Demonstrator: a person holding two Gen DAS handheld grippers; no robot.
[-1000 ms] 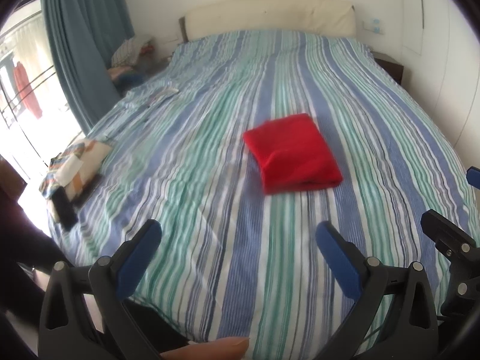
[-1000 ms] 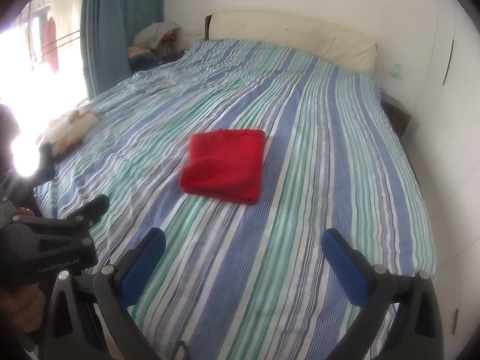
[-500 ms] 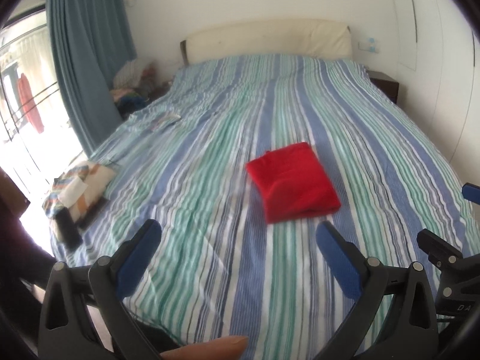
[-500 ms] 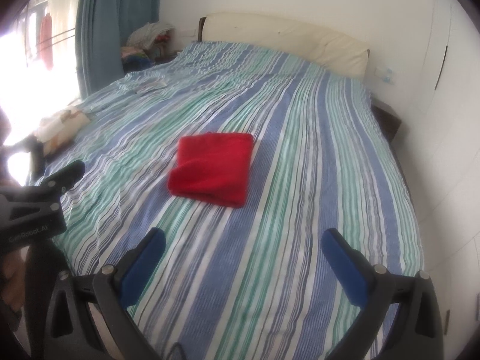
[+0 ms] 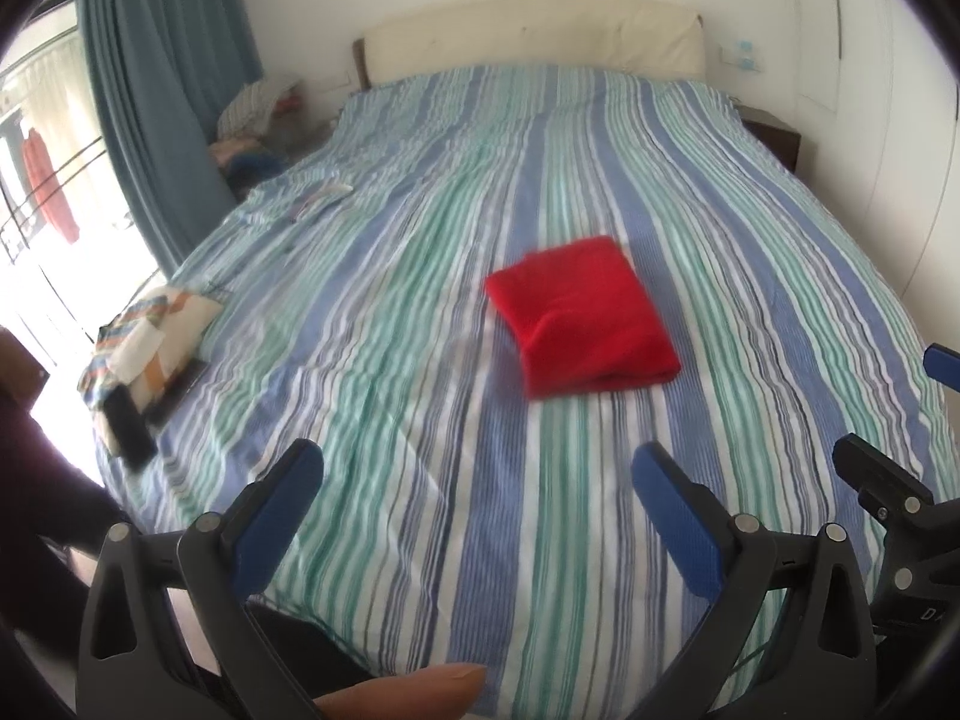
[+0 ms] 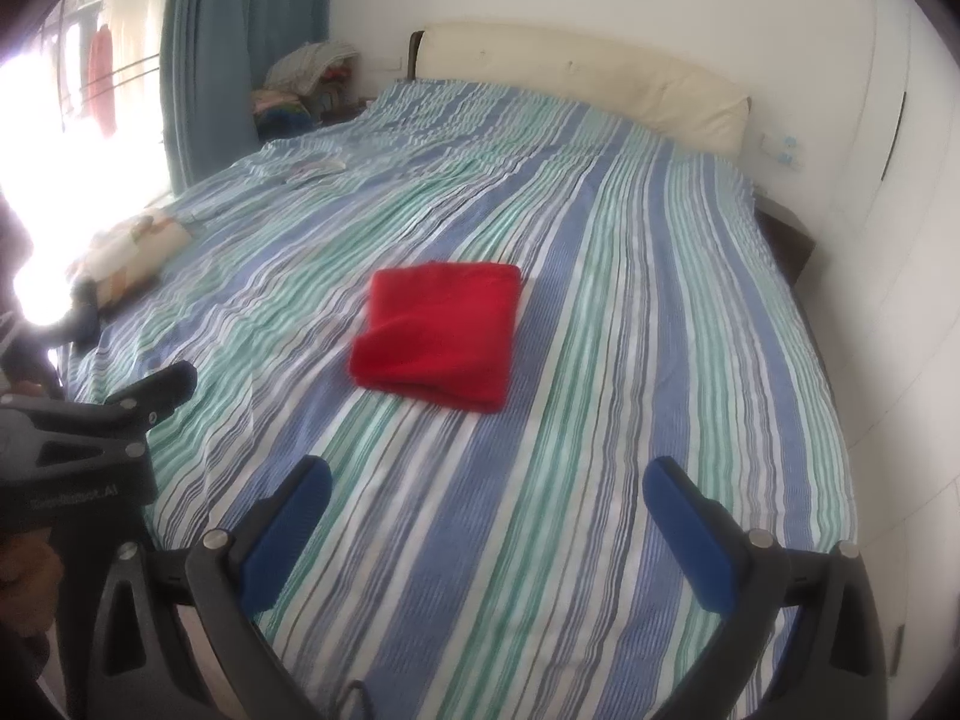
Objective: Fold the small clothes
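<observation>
Red cloth [image 5: 582, 315], folded into a thick rectangle, flat in the middle of the striped bedspread [image 5: 420, 312], its rounded fold toward the foot of the bed, its open edges toward the headboard. Same red cloth [image 6: 438, 333] in the right wrist view, square to the stripes, with bare bedspread [image 6: 630, 360] on every side. Touched by neither claw.

Left claw [image 5: 477, 474] held above the foot of the bed, jaws spread wide, blue pads [image 5: 282, 516] well apart, nothing between them but striped fabric. Well short of the cloth, which sits ahead and a little to the right of its centre line. Fingertip [image 5: 420, 687] of a person poking in at the bottom edge, just under the claw.

Right claw [image 6: 486, 489] likewise wide open and empty, blue pads [image 6: 690, 534] far apart, hanging over the near end of the bed. Cloth ahead and slightly left of centre. Black frame of the left claw visible at the left side of this view, beside the bed edge.

Cream headboard [image 5: 534, 30] against the white wall at the far end. Blue curtain [image 5: 156, 102] to the left by a bright window. Patterned cushion [image 5: 150, 336] on the left edge of the bed, with a dark flat object [image 5: 129, 426] just beside it, too blurred to tell apart. Pile of fabric [image 6: 306, 69] on a low surface in the far left corner. Dark nightstand [image 5: 774, 138] at the far right of the headboard.
</observation>
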